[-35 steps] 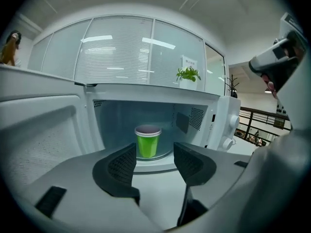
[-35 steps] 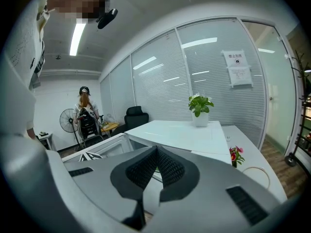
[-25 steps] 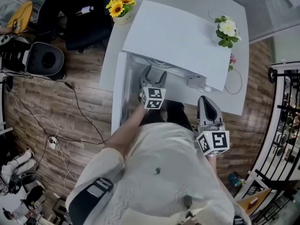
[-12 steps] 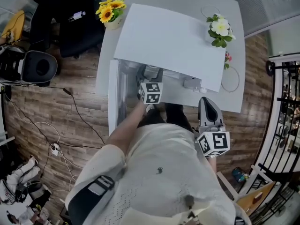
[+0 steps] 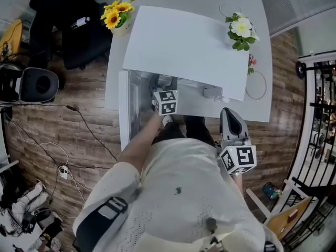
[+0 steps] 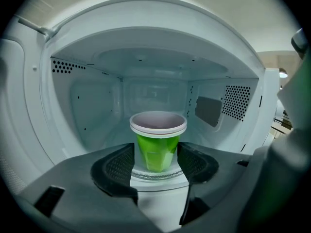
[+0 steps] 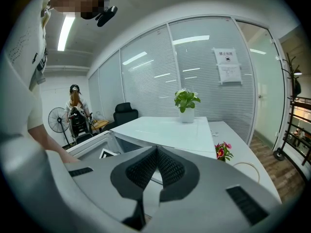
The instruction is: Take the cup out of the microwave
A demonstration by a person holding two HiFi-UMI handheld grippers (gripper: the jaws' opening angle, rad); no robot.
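A green cup (image 6: 156, 148) with a white rim stands upright on the turntable inside the white microwave (image 5: 184, 46). The microwave's door (image 5: 126, 109) hangs open to the left. My left gripper (image 6: 155, 165) reaches into the cavity and is open, one pad on each side of the cup's lower half. In the head view only its marker cube (image 5: 166, 102) shows at the microwave's mouth. My right gripper (image 5: 229, 113) is shut and empty, held outside the microwave at the table's near edge, to the right of the person's body.
The microwave sits on a white table (image 5: 260, 104). A pot of sunflowers (image 5: 116, 16) stands at its back left, a white-flowered plant (image 5: 240, 30) at the back right, pink flowers (image 5: 252, 62) beside it. A black chair (image 5: 79, 30) and floor cables lie left.
My left gripper has moved forward, deeper into the microwave. The right gripper has stayed in place.
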